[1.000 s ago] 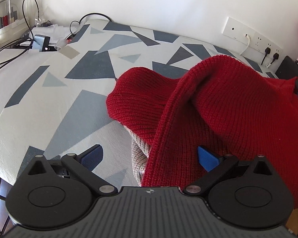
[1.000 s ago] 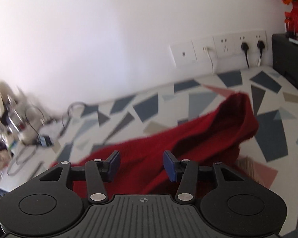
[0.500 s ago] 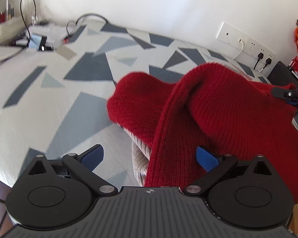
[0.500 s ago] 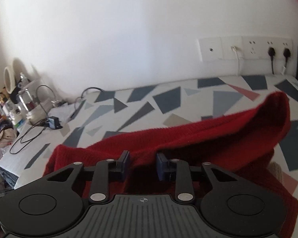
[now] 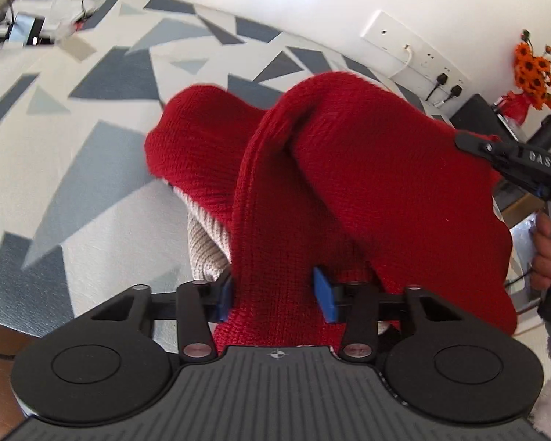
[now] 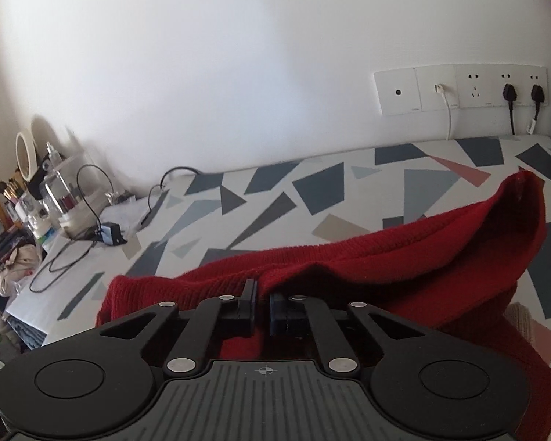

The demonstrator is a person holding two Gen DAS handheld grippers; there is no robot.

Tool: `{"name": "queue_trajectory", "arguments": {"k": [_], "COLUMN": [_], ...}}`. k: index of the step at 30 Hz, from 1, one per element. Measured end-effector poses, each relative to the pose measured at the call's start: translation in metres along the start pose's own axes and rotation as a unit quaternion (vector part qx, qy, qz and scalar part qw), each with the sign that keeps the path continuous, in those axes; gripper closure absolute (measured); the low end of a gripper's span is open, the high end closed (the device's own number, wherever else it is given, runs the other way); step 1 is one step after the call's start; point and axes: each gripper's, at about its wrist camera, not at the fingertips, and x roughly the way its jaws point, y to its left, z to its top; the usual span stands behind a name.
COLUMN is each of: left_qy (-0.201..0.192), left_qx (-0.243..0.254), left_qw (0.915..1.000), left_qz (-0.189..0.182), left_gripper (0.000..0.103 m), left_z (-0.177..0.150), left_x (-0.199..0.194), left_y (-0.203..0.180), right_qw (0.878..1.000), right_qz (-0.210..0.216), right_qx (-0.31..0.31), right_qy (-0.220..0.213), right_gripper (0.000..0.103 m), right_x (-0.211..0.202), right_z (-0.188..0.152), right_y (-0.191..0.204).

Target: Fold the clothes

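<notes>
A red knit sweater (image 5: 367,183) lies bunched on the table with the geometric-patterned cloth (image 5: 92,139), over a beige knit garment (image 5: 202,242). My left gripper (image 5: 275,297) is at the near hem. Its blue pads are half closed either side of a flat red band, with a wide gap still between them. In the left wrist view my right gripper (image 5: 459,141) reaches in from the right and bites the sweater's far right edge. In its own view the right gripper (image 6: 262,305) is shut on a ridge of the red sweater (image 6: 404,275), which rises to a peak at the right.
Wall sockets with plugged cables (image 6: 510,88) sit behind the table. A charger and black cables (image 6: 110,237), bottles and toiletries (image 6: 55,191) crowd the far left end. Orange flowers (image 5: 532,70) and a black box (image 5: 474,117) stand at the right. A hand (image 5: 547,253) holds the right gripper's handle.
The left gripper's pads have closed from wide open to about half, around the red band. The right gripper has gone from open to shut on the sweater's edge.
</notes>
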Motion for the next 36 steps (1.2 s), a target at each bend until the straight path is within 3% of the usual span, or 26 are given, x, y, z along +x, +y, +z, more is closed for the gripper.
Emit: {"name": "queue_trajectory", "arguments": {"k": [7, 8, 9, 12, 16, 21, 26, 29, 32, 36], "left_qy": [-0.01, -0.014, -0.018, -0.047, -0.096, -0.147, -0.183, -0.206, -0.233, -0.297], "left_qx": [-0.009, -0.008, -0.007, 0.03, 0.062, 0.067, 0.076, 0.08, 0.083, 0.072], "left_qw": [0.9999, 0.9998, 0.9997, 0.9971, 0.9906, 0.9825, 0.9726, 0.9658, 0.956, 0.9366], "left_qz": [0.003, 0.008, 0.013, 0.052, 0.075, 0.092, 0.122, 0.136, 0.157, 0.171], "left_gripper": [0.08, 0.082, 0.086, 0.096, 0.096, 0.096, 0.096, 0.096, 0.096, 0.097], "left_z": [-0.006, -0.007, -0.007, -0.006, -0.001, 0.014, 0.04, 0.047, 0.054, 0.065], "left_x": [0.002, 0.0, -0.003, -0.018, -0.048, -0.082, -0.109, -0.12, -0.131, -0.158], "left_y": [-0.001, -0.003, -0.005, -0.02, -0.034, -0.042, -0.038, -0.035, -0.037, -0.033], "right_qw": [0.999, 0.999, 0.999, 1.0, 1.0, 0.997, 0.986, 0.978, 0.973, 0.968], "right_qz": [-0.001, -0.006, -0.011, -0.013, -0.012, 0.001, 0.031, 0.061, 0.078, 0.098], "right_qx": [0.003, -0.001, -0.005, -0.002, -0.017, -0.03, -0.022, -0.026, -0.041, -0.046], "right_qy": [0.04, 0.04, 0.041, 0.025, -0.007, -0.065, -0.16, -0.195, -0.211, -0.226], "right_gripper": [0.084, 0.086, 0.094, 0.098, 0.099, 0.1, 0.1, 0.1, 0.1, 0.1], "right_x": [0.013, 0.013, 0.013, 0.005, -0.011, -0.037, -0.077, -0.095, -0.102, -0.105], "right_z": [-0.011, -0.013, -0.014, -0.008, 0.015, 0.056, 0.1, 0.123, 0.138, 0.149], "right_y": [-0.001, 0.001, 0.002, 0.002, 0.004, 0.014, 0.023, 0.028, 0.038, 0.044]}}
